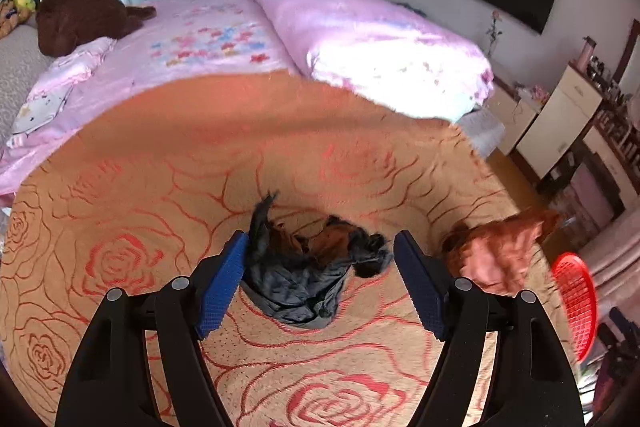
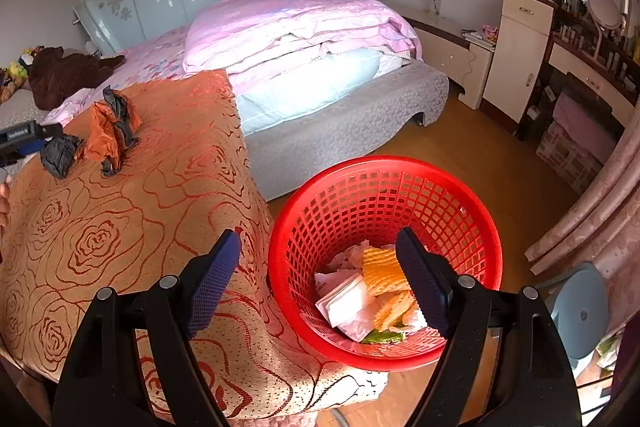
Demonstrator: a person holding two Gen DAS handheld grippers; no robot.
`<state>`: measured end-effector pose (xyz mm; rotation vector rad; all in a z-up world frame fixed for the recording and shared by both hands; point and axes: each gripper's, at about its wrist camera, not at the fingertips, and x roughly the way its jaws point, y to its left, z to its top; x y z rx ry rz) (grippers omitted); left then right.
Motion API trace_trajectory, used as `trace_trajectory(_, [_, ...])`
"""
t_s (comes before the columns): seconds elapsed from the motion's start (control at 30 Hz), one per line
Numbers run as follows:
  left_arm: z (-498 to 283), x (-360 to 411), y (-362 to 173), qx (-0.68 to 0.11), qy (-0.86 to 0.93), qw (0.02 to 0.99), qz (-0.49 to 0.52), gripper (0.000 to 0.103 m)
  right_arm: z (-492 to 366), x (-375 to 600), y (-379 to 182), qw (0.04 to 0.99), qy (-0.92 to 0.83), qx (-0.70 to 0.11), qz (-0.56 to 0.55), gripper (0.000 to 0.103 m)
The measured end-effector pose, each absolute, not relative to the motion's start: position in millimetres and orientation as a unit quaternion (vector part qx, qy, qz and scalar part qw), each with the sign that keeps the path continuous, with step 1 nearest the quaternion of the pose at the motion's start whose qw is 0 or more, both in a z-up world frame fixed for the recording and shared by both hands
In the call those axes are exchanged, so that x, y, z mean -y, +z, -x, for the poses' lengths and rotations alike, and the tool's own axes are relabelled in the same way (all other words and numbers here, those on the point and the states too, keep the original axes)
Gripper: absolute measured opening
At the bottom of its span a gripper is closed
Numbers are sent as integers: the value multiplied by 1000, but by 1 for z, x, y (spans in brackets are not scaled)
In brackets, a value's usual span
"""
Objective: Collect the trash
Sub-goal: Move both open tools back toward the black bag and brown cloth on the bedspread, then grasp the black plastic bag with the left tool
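Note:
A crumpled black and orange plastic bag [image 1: 308, 267] lies on the orange rose-patterned cloth [image 1: 200, 147]. My left gripper [image 1: 320, 247] is open, its blue pads either side of the bag and clear of it. A blurred orange crumpled piece [image 1: 496, 251] lies just to its right. In the right wrist view the same black and orange trash [image 2: 106, 135] sits at the far left, with a finger of the left gripper [image 2: 28, 137] beside it. My right gripper [image 2: 318, 239] hangs open and empty over the red mesh basket [image 2: 360, 195], which holds white paper [image 2: 348, 307] and orange ridged wrappers [image 2: 382, 271].
The cloth-covered surface [image 2: 160, 187] ends at its right edge beside the basket, which stands on wooden floor [image 2: 480, 155]. Behind is a bed with a pink quilt [image 2: 296, 23] and a brown plush toy [image 2: 64, 71]. A cream cabinet [image 2: 520, 55], curtain [image 2: 600, 219] and blue stool [image 2: 580, 311] stand right.

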<state>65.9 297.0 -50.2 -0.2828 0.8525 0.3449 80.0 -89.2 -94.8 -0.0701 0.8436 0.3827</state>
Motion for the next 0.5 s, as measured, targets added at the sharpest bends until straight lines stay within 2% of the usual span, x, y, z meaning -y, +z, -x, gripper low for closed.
trace_trajectory(0.17, [-62,-294,-59,-399,173,892,121,70,-78,83,-96,893,188,-406,38,78])
trace_trajectory(0.3, [-60,-291,-64,-396,187,894,96,53,-75,71,-94,892,199,-403,41,78])
trace_trajectory(0.5, [-50,-286,-66,-383,195,900,77,45,-74,36,-83,891,228,-390,44,78])
